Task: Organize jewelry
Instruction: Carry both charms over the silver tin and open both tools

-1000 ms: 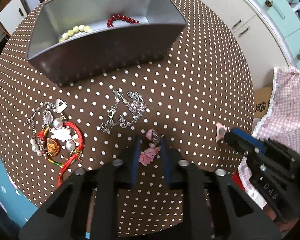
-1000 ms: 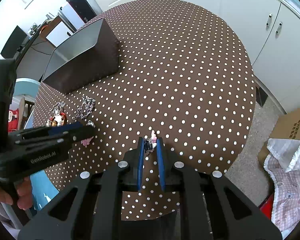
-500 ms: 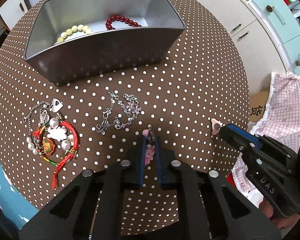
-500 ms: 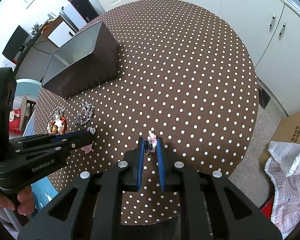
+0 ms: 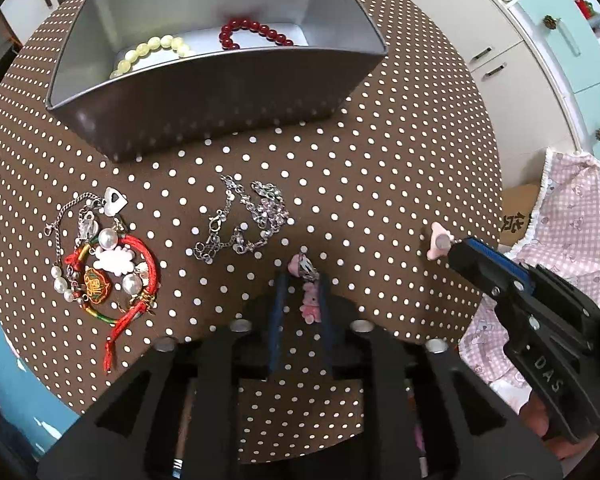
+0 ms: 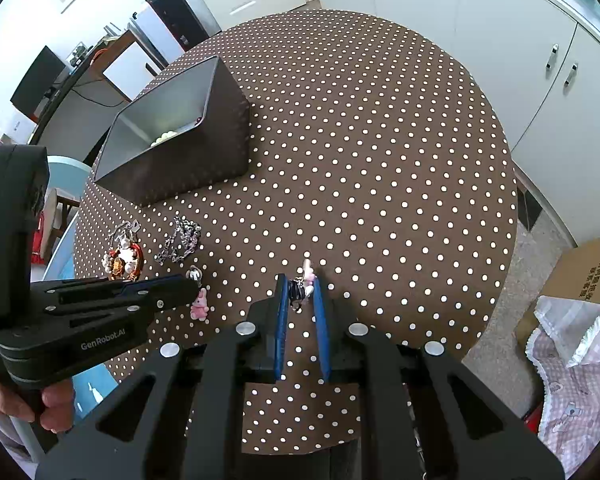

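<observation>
My left gripper is shut on a pink bunny charm with a silver clasp and holds it just above the dotted tablecloth; the charm also hangs below it in the right wrist view. My right gripper is shut on a small pink hair clip, seen from the left wrist view at its tip. A grey metal box at the far side holds a cream bead bracelet and a red bead bracelet. A silver chain and a red cord bracelet cluster lie on the cloth.
The round table has a brown polka-dot cloth. White cabinets stand beyond its far right. A cardboard box and pink checked fabric lie off the right edge. A blue chair is at the left.
My left gripper closed on the pink bunny charm and lifted it off the cloth. The right gripper stayed shut on the hair clip and rose slightly.
</observation>
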A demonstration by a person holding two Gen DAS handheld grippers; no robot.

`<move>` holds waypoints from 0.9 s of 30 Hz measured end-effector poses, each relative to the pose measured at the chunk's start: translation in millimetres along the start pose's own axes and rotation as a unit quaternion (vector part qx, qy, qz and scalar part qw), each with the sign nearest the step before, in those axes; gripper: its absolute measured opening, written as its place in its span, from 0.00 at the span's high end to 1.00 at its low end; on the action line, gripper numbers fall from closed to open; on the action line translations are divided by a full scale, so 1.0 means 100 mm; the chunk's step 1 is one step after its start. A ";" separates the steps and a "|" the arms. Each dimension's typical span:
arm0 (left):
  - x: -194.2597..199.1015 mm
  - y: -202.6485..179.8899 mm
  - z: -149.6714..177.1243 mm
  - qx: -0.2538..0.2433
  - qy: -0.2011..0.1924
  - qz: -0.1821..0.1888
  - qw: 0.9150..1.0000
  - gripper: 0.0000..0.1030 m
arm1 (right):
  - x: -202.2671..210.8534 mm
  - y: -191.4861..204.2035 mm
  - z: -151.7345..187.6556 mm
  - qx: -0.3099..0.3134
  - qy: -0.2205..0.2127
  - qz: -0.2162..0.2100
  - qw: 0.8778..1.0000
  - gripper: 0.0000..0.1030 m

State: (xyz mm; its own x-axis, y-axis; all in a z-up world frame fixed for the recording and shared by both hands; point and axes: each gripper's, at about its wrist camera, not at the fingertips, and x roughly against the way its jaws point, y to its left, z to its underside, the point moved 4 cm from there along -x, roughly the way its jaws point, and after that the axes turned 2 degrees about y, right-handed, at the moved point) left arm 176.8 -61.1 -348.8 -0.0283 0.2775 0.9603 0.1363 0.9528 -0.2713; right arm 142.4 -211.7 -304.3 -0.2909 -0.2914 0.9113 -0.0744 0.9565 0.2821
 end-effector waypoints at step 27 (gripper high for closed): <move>0.55 -0.14 -0.42 0.005 -0.093 0.003 0.996 0.86 | 0.16 0.23 -0.44 0.047 -0.035 -0.021 0.998 0.88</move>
State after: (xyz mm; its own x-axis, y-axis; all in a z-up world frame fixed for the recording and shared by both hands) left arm 214.7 -64.2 -289.2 -0.2115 0.2998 0.9303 0.1274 0.9521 -0.2778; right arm 178.3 -194.7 -269.8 -0.3504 -0.3330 0.8754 -0.1758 0.9414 0.2878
